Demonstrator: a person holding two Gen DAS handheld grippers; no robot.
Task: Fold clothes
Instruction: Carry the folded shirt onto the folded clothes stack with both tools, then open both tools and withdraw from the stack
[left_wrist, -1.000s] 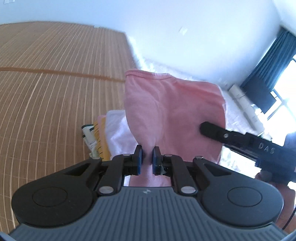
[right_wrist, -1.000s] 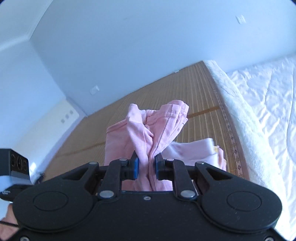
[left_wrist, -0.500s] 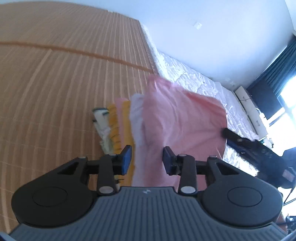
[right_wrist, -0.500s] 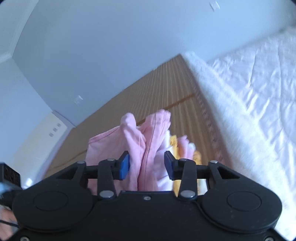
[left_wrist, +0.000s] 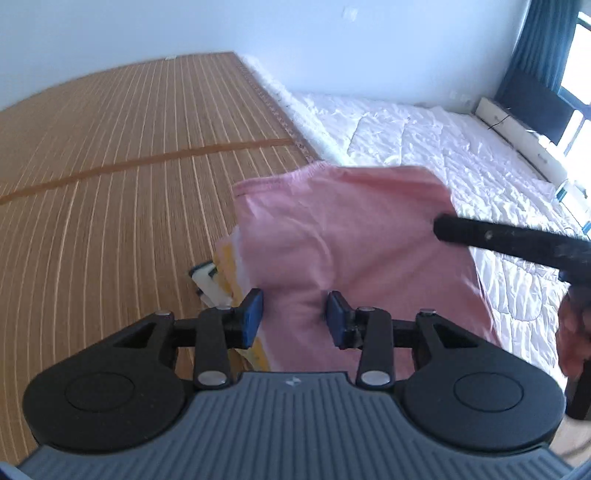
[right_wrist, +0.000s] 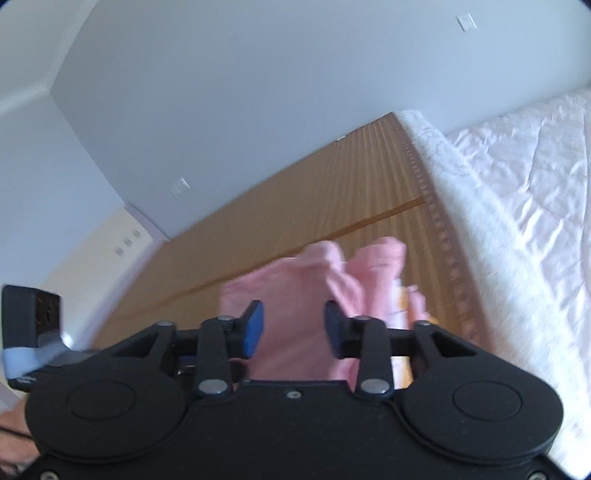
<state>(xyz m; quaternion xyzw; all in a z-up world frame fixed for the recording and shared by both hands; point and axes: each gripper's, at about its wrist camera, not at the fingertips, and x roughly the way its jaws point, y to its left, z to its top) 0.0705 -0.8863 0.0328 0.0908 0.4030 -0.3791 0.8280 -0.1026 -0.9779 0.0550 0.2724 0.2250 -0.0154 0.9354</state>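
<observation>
Pink garment (left_wrist: 351, 236) lying folded on top of a small stack of clothes (left_wrist: 226, 266) on the bamboo mat (left_wrist: 110, 155), close to the mat's border with the white quilt (left_wrist: 461, 155). Left gripper (left_wrist: 294, 318) low over the near end of the pink cloth, jaws spread and opening, blue pads (left_wrist: 252, 317) clear of the fabric on both sides; cloth visible in the gap but not pinched. Right gripper (right_wrist: 293, 328) at the other end, seen from its own camera with pads (right_wrist: 253, 326) well apart and pink fabric (right_wrist: 295, 295) between them, untouched by either pad; jaws closing at this moment. In the left view, one dark finger of the right gripper (left_wrist: 491, 240) reaching in from the right, tip over the garment's right edge; contact there impossible to tell. Hand (left_wrist: 572, 328) on its handle at the frame's right border. Far hem of the garment straight and roughly parallel to the mat's seam (left_wrist: 147, 160); two loose humps of cloth (right_wrist: 354, 258) raised at the end nearest the right gripper. Yellow and white layers (left_wrist: 221, 258) peeking out beneath on the left. Wide bare mat to the left and beyond the stack; quilt edge just beside the stack on the right.
</observation>
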